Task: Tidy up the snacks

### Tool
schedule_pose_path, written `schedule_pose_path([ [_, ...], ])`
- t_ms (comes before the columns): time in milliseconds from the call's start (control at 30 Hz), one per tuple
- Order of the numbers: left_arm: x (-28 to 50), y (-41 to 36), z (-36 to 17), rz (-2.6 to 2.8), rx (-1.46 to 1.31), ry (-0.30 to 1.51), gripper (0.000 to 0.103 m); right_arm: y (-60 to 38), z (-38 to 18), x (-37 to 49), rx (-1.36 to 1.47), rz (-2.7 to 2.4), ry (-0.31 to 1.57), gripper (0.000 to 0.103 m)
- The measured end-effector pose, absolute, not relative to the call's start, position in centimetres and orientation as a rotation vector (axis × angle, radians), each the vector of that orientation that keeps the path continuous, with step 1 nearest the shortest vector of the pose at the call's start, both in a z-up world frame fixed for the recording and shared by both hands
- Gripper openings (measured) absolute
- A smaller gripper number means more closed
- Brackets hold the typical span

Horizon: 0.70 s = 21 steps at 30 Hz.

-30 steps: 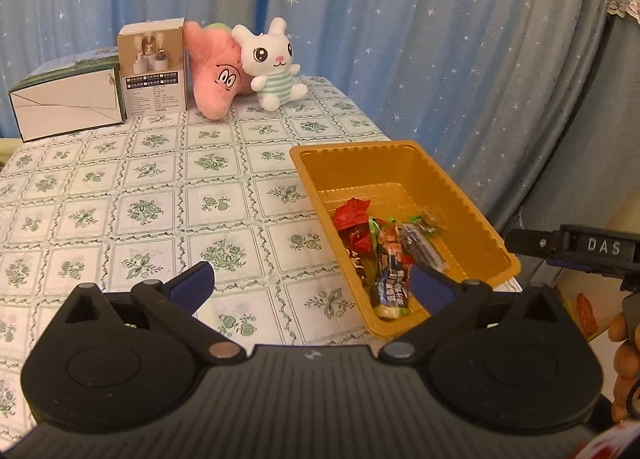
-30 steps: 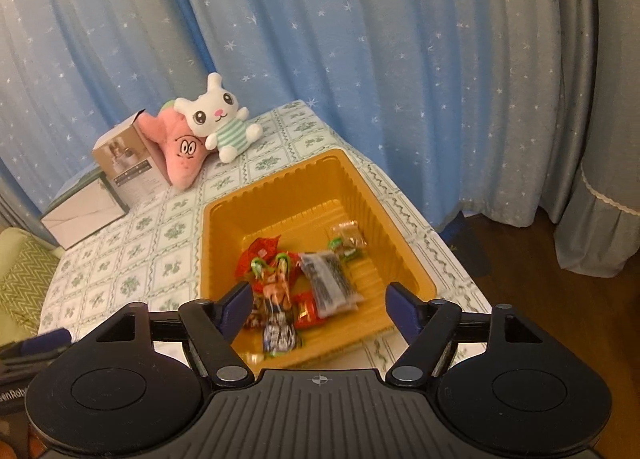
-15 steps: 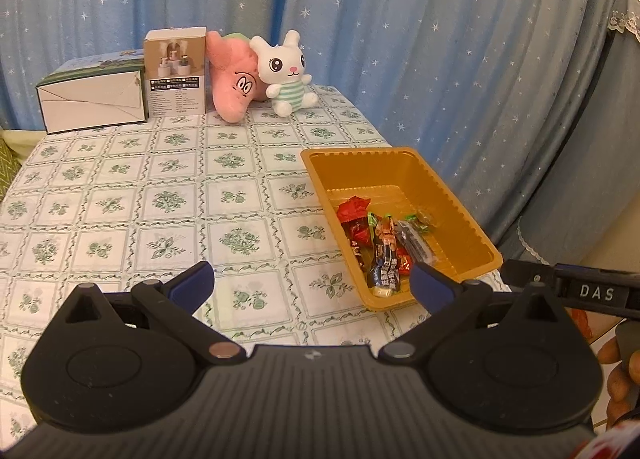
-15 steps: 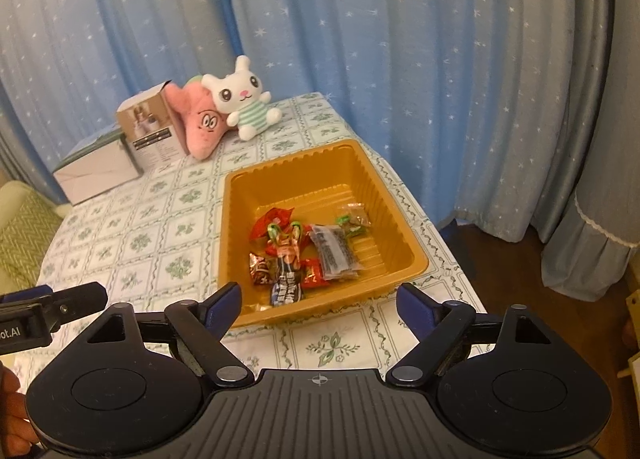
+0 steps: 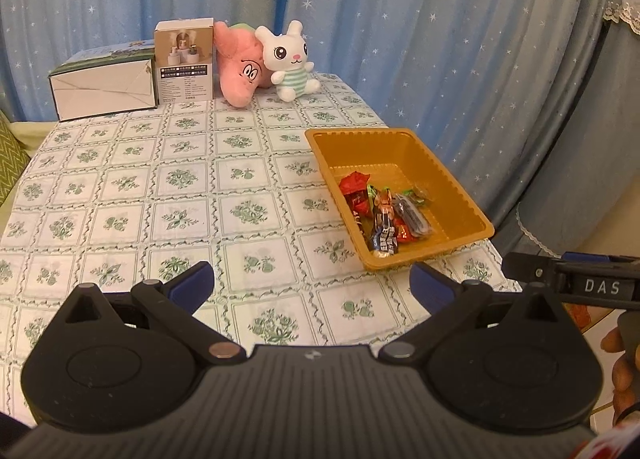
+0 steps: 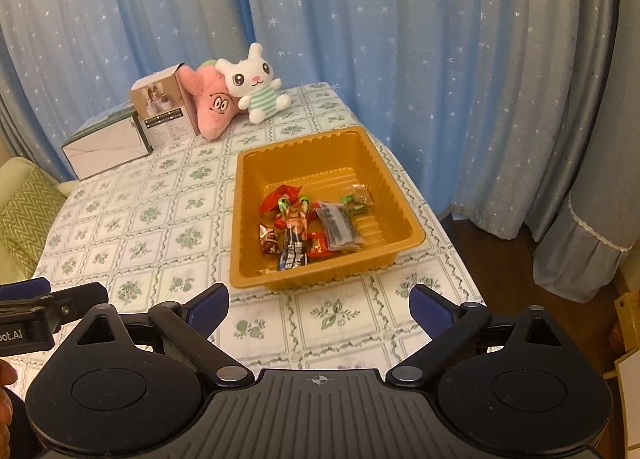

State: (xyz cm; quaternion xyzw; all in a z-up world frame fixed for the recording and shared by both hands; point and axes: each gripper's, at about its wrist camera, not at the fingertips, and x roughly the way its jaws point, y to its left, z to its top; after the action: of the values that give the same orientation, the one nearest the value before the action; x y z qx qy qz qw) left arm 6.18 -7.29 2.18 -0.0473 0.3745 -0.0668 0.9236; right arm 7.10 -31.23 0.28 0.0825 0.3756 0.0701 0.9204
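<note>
nearest the lens in each wrist view, the black gripper body fills the bottom and hides the closest strip of the table (image 6: pixel 132 219). the left gripper (image 5: pixel 312 287) has its blue-padded jaws spread wide, nothing between them but the green-flowered tablecloth below. the right gripper (image 6: pixel 319 305) is opening, its jaws already far apart, with nothing between them and nothing touched. in the left view the right tool pokes in at the right edge, cut off, and part of a hand (image 5: pixel 620 363) shows at the frame border; in the right view the left tool is cut off at the left edge

just past the right jaws, near the table's right edge, sits the orange tray (image 6: pixel 400 195). the snacks (image 6: pixel 308 227) lie heaped in its near half: red wrappers, a dark blue packet, a clear sachet, a small green-tipped sweet. their print is too small to read, and the lower ones are partly buried

at the far end stand a white box (image 5: pixel 104 85), an upright carton (image 5: pixel 185 59), a pink plush (image 5: pixel 240 67) and a white bunny (image 5: pixel 287 59), with star-dotted blue curtains (image 6: pixel 400 39) behind
</note>
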Motion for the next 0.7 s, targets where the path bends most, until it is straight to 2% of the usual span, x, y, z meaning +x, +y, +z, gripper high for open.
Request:
schedule_pose_path([
  [700,2.8,-7.5,2.7,-0.071,-0.051,0.778,0.103,-29.7,0.6,2.7,0.143,0.163,0.784,0.096],
])
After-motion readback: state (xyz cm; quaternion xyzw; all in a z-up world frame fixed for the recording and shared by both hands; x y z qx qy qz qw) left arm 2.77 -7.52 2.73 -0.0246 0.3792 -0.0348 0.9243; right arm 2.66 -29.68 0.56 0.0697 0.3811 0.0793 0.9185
